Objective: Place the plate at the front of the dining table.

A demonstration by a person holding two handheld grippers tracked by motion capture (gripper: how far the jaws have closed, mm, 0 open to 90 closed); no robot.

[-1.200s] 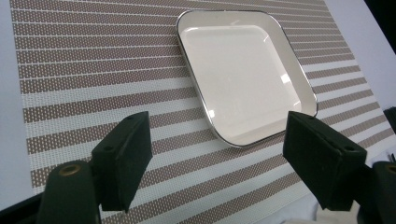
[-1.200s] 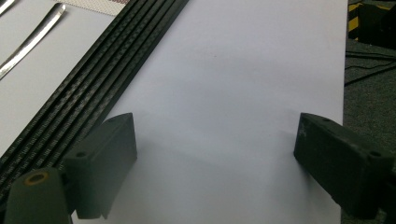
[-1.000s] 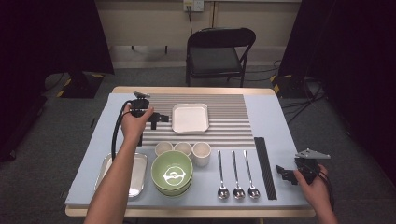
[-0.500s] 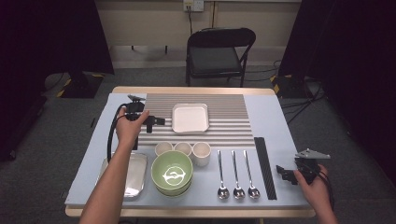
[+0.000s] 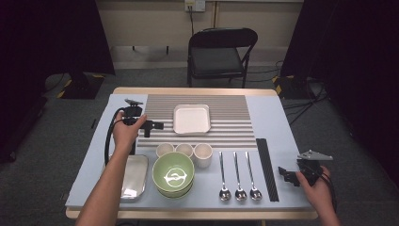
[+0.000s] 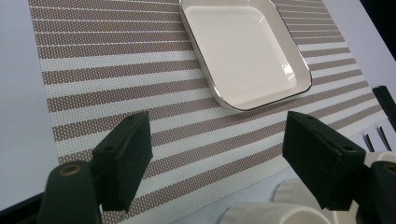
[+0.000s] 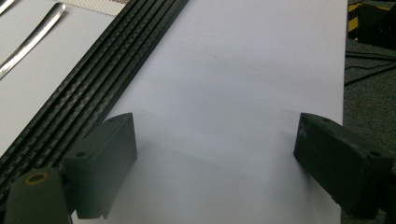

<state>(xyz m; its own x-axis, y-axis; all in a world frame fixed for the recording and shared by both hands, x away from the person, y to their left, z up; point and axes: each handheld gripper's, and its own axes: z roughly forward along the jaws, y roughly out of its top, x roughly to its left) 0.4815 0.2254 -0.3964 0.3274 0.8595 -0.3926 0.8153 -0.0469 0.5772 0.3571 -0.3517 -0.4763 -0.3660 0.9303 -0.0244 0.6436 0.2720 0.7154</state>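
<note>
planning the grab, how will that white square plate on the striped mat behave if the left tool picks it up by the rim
The white square plate looks glossy, so its rim may slip between the left tool's jaws. It seems rigid and probably ceramic, so likely heavy for its size and breakable. Gripped at one edge, it would probably tilt; its flat base should slide on the striped mat rather than roll.

The left gripper [image 5: 151, 126] is drawing back toward the near edge of the table — it is sliding from beside the far-left corner of the white square plate [image 5: 191, 118] to a spot off the plate's near-left corner, closer to the three small cups [image 5: 184, 150]. Its jaws are staying wide apart, pointing right across the striped placemat [image 5: 226, 134].
</note>
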